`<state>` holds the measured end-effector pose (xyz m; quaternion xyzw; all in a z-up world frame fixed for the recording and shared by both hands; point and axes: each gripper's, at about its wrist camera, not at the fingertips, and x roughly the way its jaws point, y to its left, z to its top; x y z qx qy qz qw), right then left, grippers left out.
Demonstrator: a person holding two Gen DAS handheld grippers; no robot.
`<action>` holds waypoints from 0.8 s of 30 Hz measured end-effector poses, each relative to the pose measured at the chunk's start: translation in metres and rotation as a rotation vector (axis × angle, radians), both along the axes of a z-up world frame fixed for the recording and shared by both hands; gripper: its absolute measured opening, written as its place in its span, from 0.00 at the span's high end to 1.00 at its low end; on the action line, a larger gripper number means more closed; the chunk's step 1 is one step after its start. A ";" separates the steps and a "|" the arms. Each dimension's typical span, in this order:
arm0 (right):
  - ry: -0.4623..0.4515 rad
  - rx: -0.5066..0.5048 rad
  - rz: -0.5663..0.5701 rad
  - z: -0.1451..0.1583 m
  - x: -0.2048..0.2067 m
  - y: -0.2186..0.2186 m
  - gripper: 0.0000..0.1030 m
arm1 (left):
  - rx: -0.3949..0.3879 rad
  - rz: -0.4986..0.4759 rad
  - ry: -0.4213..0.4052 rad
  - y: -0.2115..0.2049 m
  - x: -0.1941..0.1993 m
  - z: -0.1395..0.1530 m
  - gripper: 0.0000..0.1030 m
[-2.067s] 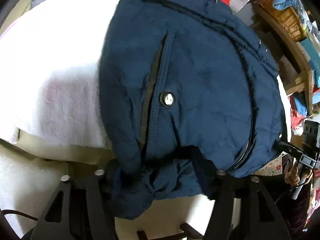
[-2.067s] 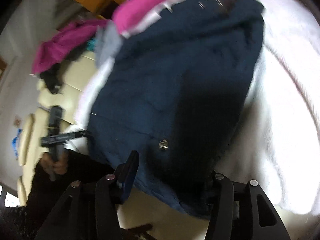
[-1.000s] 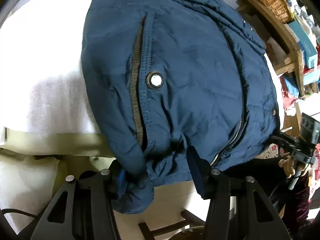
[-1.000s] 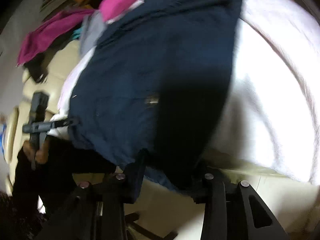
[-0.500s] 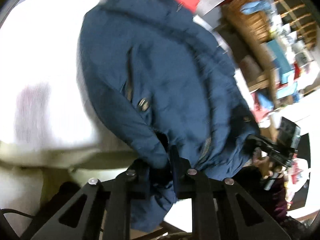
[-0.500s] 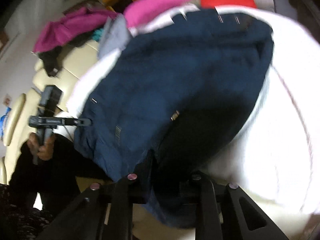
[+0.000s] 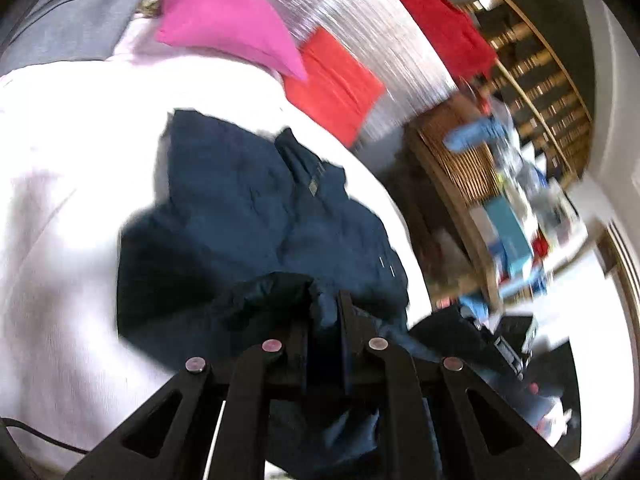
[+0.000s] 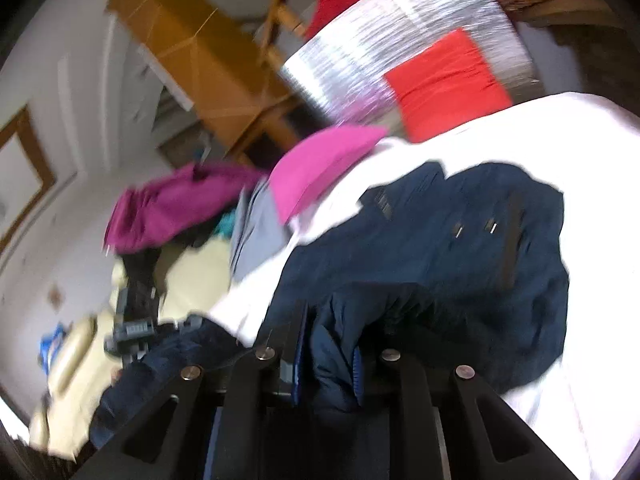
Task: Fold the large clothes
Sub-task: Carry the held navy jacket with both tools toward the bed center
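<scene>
A navy padded jacket (image 7: 248, 216) lies on a white cover (image 7: 72, 240), its near hem lifted and bunched. My left gripper (image 7: 325, 320) is shut on a fold of that hem, cloth squeezed between the black fingers (image 7: 298, 344). In the right wrist view the same jacket (image 8: 460, 240) spreads over the white cover (image 8: 580, 380), and my right gripper (image 8: 330, 344) is shut on another fold of the hem. Each view shows the other gripper at the edge: the right one (image 7: 512, 340) and the left one (image 8: 132, 332). Both pictures are blurred.
Past the jacket lie a pink cloth (image 7: 224, 16), a red cloth (image 7: 332, 84) and a silvery sheet (image 7: 360, 32). A wooden shelf (image 7: 472, 184) with boxes stands to the right. A magenta garment (image 8: 168, 208) and a grey one (image 8: 256, 224) pile up on a cream sofa (image 8: 76, 360).
Both grippers went from open around the jacket's near hem to shut on it. They then rose and tipped up, lifting the hem so the far cloths and room came into view.
</scene>
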<state>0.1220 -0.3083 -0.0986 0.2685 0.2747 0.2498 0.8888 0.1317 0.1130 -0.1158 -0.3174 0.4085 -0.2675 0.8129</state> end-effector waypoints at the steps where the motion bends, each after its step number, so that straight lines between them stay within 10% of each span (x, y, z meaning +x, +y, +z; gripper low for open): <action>1: 0.005 0.016 -0.027 0.001 0.005 -0.025 0.81 | -0.014 0.038 0.001 0.002 0.015 -0.004 0.88; 11: 0.153 0.073 -0.167 -0.035 0.113 -0.046 0.81 | -0.017 0.278 0.099 0.014 0.096 -0.053 0.89; 24: 0.191 0.246 -0.238 -0.050 0.151 -0.081 0.81 | 0.012 0.295 0.045 0.001 0.152 -0.045 0.89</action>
